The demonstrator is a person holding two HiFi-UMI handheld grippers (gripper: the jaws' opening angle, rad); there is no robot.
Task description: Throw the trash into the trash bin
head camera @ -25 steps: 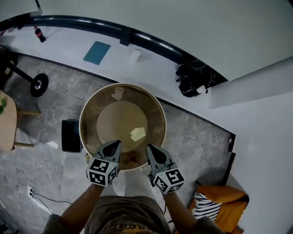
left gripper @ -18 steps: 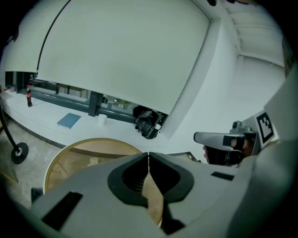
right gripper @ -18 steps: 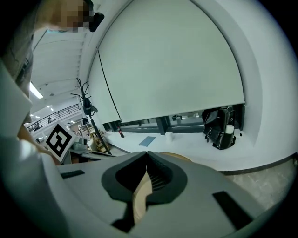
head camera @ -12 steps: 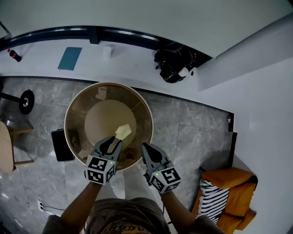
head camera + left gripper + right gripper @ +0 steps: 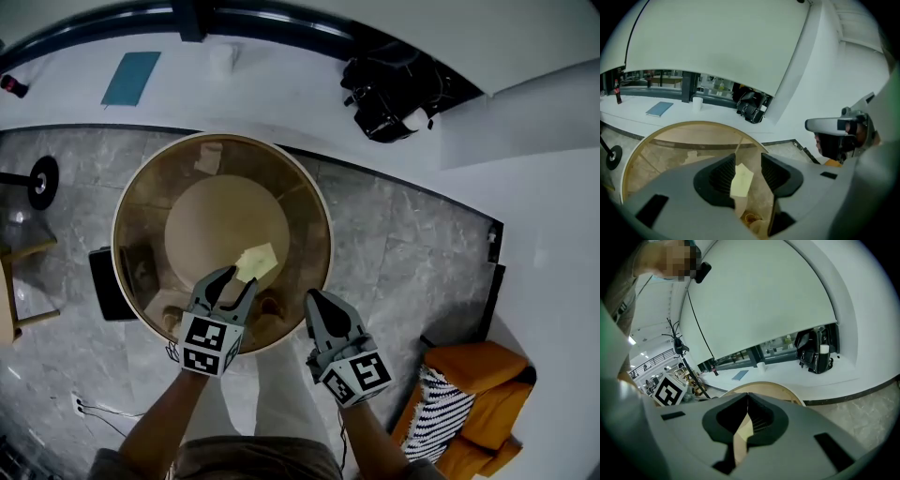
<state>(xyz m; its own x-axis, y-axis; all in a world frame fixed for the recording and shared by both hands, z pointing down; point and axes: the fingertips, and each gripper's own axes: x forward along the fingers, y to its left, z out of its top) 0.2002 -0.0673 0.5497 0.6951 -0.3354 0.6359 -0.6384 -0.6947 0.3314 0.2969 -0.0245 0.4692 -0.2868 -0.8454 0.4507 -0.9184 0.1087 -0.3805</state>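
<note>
Left claw (image 5: 237, 279) (image 5: 746, 165) hangs over the near rim of the bin (image 5: 117, 225) (image 5: 693, 124), its jaws spread and only just opening, with a pale yellow paper scrap (image 5: 256, 261) (image 5: 741, 180) between them above the bin's inside, clear of the right pad. Right claw (image 5: 314, 298) (image 5: 747, 397) sits at the bin's near right rim (image 5: 764, 384), jaws pressed together on nothing. Another pale scrap (image 5: 208, 157) lies against the bin's far inner wall, and a black bag (image 5: 389, 89) rests well beyond the bin
</note>
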